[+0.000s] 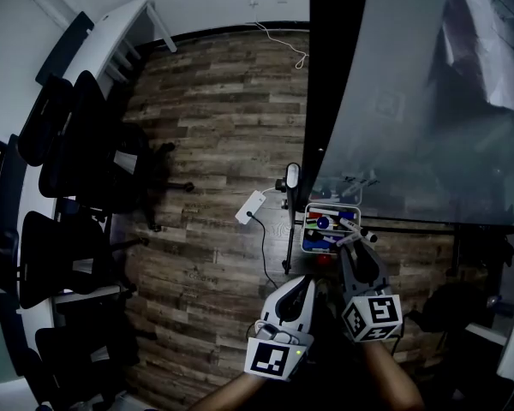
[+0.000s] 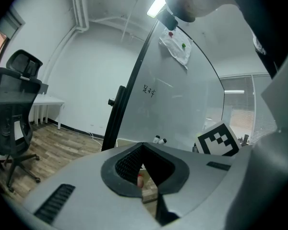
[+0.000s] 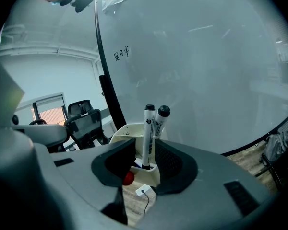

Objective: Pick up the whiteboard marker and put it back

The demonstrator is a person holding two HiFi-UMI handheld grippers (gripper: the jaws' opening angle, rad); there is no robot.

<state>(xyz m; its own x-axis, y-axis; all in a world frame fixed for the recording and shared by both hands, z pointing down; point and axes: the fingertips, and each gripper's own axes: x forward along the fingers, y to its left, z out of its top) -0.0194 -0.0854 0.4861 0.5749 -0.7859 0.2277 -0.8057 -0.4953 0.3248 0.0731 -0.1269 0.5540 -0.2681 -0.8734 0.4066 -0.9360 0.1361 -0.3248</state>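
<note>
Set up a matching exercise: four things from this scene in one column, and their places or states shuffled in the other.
Things:
1. front whiteboard marker
2. left gripper
3. right gripper
4. white power strip

Places or states:
A. lying on the wooden floor
B. jaws apart
C. standing upright in the tray
D. jaws together, nothing between them

Pairs: 1-C, 2-D, 3-B, 4-A

Our left gripper [image 1: 301, 285], jaws closed tip to tip, beside our right gripper [image 1: 352, 248], jaws spread wide, both held out ahead of our forearms [image 1: 394, 387].
</note>
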